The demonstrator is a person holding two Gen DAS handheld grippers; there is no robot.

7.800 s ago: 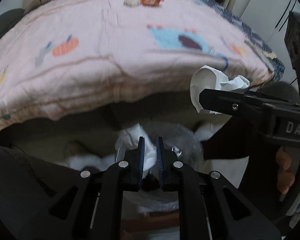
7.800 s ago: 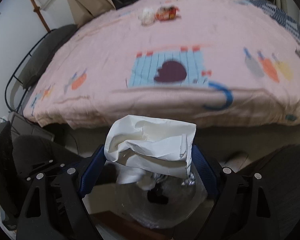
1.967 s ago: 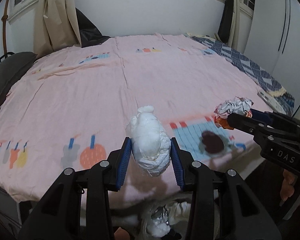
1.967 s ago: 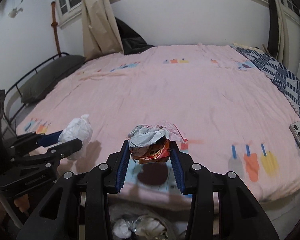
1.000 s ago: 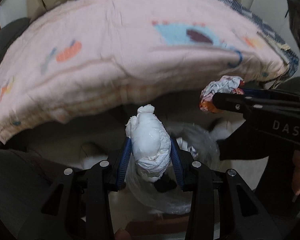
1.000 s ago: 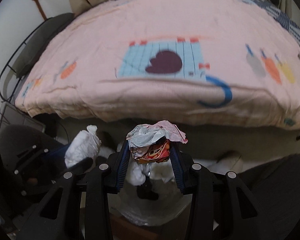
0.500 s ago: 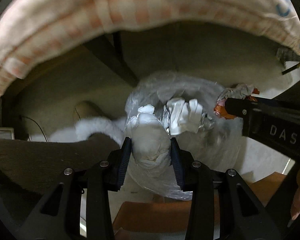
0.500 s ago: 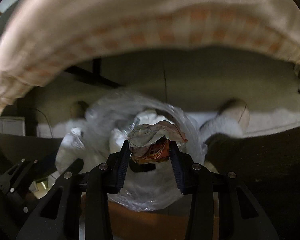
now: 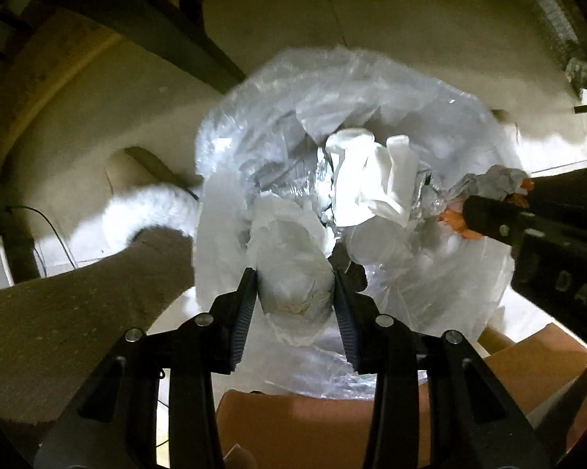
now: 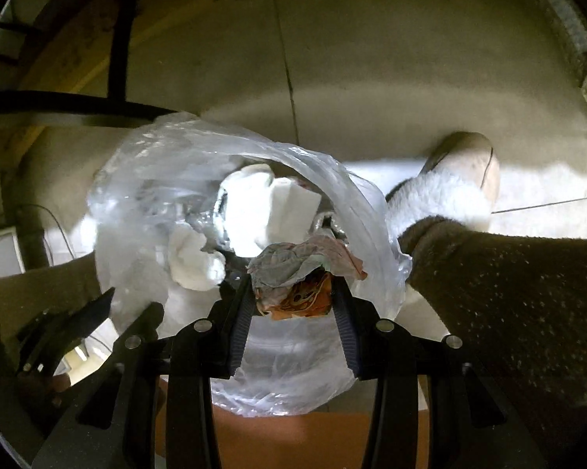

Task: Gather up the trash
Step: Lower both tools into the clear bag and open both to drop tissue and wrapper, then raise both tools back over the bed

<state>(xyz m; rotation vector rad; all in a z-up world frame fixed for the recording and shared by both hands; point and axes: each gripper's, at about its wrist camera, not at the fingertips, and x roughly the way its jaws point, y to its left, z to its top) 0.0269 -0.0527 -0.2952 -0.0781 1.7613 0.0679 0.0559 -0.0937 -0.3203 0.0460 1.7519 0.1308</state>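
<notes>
A: Start at the left. What do you make of it?

B: A leg in fuzzy brown trousers (image 9: 58, 312) and a white fluffy slipper (image 9: 144, 215) on the floor (image 9: 293, 19), just beside the clear bag (image 9: 223, 234). The person seems to be standing over the bag, so both tools point down into its mouth.

A: And the left tongs (image 9: 295, 293)?

B: Closed on a white wad of tissue (image 9: 289, 265), pinched across its lower middle. Its long axis runs along the fingers, away from the camera, with the narrower end toward the bag's inside. I'd judge it is held over the opening so that it falls among the trash when let go.

A: What is already in there?

B: Crumpled white paper (image 9: 371, 187) and some silvery foil, near the middle of the bag. The bag appears to stand in a brown cardboard box (image 9: 313, 422), which probably keeps its mouth open.

A: Further right?

B: The right tongs (image 10: 293, 297) grip a crumpled snack wrapper (image 10: 293, 281), grey and pinkish on top, orange print below. It is squat, wider than it is long, its broad side lying across the fingers and its top flaring past the tips. It hangs over the right part of the bag's mouth, near the rim.

A: Is the rim a worry?

B: Perhaps: released there, it might catch the plastic edge rather than drop in.
</notes>
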